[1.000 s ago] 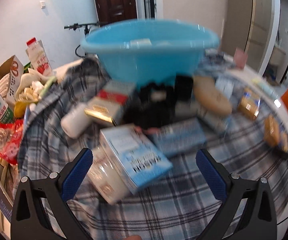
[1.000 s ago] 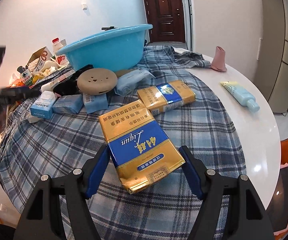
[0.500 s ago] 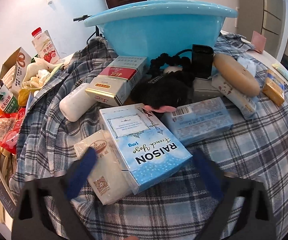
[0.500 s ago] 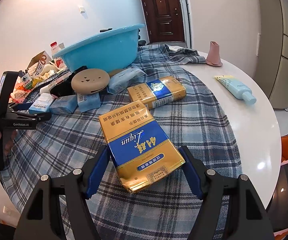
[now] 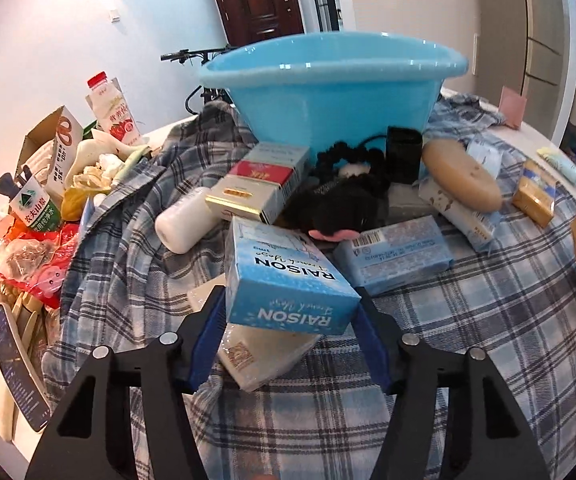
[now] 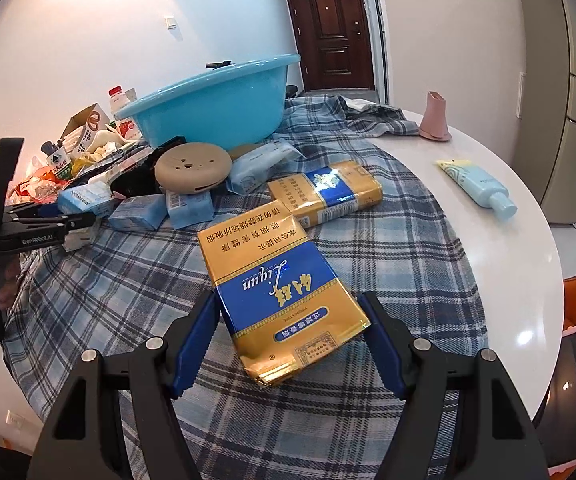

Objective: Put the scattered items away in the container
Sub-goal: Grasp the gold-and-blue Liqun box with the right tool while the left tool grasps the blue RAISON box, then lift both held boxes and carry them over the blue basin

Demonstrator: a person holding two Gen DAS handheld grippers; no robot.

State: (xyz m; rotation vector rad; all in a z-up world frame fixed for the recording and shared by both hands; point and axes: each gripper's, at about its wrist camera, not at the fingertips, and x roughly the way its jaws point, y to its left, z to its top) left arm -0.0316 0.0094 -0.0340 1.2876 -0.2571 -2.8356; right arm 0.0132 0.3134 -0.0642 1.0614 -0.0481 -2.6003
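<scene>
My left gripper (image 5: 290,336) is shut on the light blue RAISON box (image 5: 284,276), lifted slightly over a white tissue pack (image 5: 256,356). The blue basin (image 5: 336,84) stands behind the pile, also in the right wrist view (image 6: 216,108). My right gripper (image 6: 288,336) is shut on a gold-and-blue carton (image 6: 276,276), tilted above the plaid cloth (image 6: 128,280). A second gold-and-blue carton (image 6: 324,192) lies beyond it. The left gripper (image 6: 76,226) shows at the left of the right wrist view.
Before the basin lie a red-and-white carton (image 5: 260,188), white bottle (image 5: 184,224), black fabric (image 5: 340,204), blue packs (image 5: 396,252), tan round disc (image 6: 194,166). Clutter of cartons and bags (image 5: 40,200) sits left. A blue tube (image 6: 478,188) and pink cup (image 6: 434,118) rest on the white table.
My left gripper moved forward and closed on the RAISON box, raising it off the tissue pack. The right gripper keeps hold of the gold-and-blue carton, barely moved.
</scene>
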